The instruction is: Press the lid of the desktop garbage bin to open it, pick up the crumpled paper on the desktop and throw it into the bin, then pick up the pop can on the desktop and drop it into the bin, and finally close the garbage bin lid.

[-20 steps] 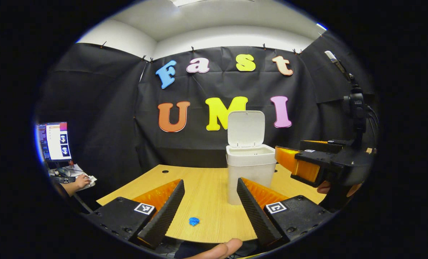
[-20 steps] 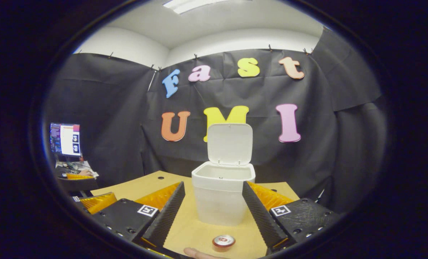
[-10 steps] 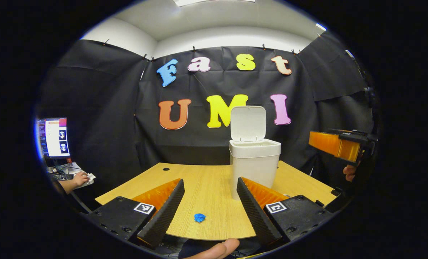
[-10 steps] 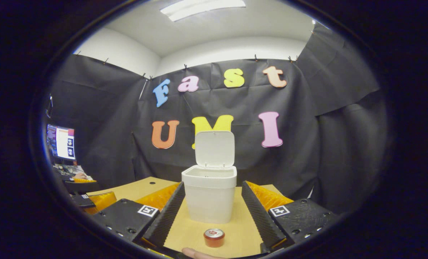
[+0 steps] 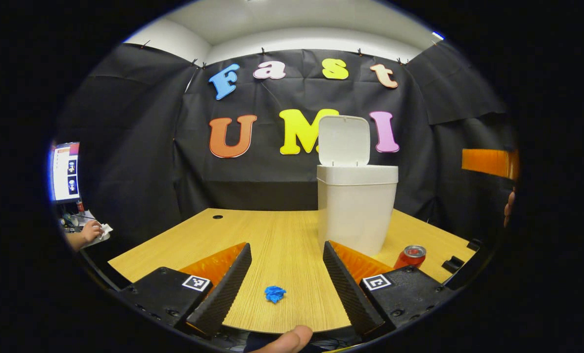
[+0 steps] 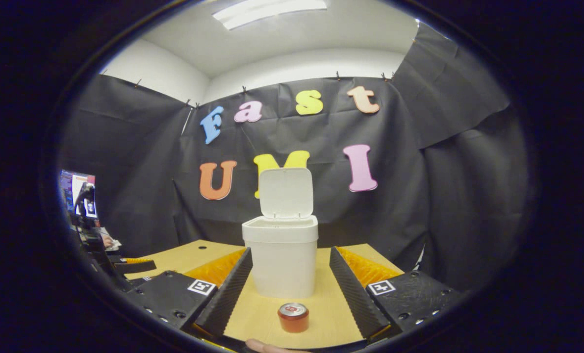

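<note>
In the left gripper view, the left hand-held gripper (image 5: 284, 279) has sunk lower toward the table (image 5: 282, 235) than a second ago, its fingers spread wide and grasping nothing. The crumpled paper (image 5: 275, 293) lies on the table between them, now closer in and better centred. The garbage bin (image 5: 356, 208) stands behind on the right with its lid (image 5: 344, 140) upright (so the opening step is done), and the pop can (image 5: 410, 256), which has come into sight, stands just beside the bin's right side.

In the right gripper view, the right hand-held gripper (image 6: 290, 289) has pulled back from the bin (image 6: 282, 257) and dropped; its fingers are also released and empty. The pop can (image 6: 293, 316) stands upright on the table between the fingers, in front of the bin.

Judging from this, the paper pick-up is the step in hand: the left hand-held gripper is lining up on it.
</note>
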Demonstrator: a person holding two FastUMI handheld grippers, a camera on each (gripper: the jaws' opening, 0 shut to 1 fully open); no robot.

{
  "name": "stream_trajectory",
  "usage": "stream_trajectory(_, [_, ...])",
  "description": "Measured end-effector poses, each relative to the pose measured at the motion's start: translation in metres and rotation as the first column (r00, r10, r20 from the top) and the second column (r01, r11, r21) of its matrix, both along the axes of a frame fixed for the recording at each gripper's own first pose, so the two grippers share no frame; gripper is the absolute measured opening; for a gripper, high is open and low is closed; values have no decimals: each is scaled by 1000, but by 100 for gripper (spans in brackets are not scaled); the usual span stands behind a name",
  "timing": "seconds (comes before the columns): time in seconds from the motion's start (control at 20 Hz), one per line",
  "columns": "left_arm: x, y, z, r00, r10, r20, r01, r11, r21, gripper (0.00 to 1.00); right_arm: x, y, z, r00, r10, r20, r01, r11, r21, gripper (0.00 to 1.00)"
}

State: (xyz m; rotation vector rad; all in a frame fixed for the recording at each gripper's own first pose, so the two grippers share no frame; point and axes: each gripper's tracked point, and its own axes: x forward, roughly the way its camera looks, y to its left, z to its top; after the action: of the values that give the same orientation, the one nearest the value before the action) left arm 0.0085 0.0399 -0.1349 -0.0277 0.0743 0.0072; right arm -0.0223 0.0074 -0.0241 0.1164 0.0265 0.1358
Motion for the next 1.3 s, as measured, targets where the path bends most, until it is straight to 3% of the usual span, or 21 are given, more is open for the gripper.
stream_trajectory(0.35, [35, -1, -61, 992, -24, -125, 20, 999, -31, 97, 7, -16, -49, 998, -37, -51, 36, 999, -31, 96])
stream_trajectory(0.6, [50, 13, -114, 968, 5, -253, -21, 998, -59, 97, 11, -13, -87, 994, -22, -107, 16, 998, -59, 96])
stream_trajectory(0.75, [53, 11, -139, 948, -32, -316, 4, 996, -88, 97, 13, -12, -110, 989, -16, -147, 3, 997, -83, 96])
stream_trajectory(0.9, [55, 12, -160, 939, -30, -343, -2, 996, -92, 95, 7, -2, -128, 983, 39, -178, -50, 997, -60, 96])
stream_trajectory(0.95, [57, 10, -171, 931, -48, -362, 2, 992, -127, 94, 6, -2, -133, 982, 43, -184, -55, 997, -62, 96])
stream_trajectory(1.0, [58, 8, -175, 929, -55, -365, -2, 988, -154, 86, 5, -2, -139, 981, 40, -190, -54, 996, -74, 96])
stream_trajectory(1.05, [65, 8, -168, 942, -44, -333, -7, 989, -150, 82, 5, -2, -143, 981, 34, -192, -53, 995, -91, 96])
stream_trajectory(1.3, [68, 11, -173, 944, -19, -329, -12, 996, -91, 71, 8, 2, -160, 978, 24, -209, -55, 988, -143, 97])
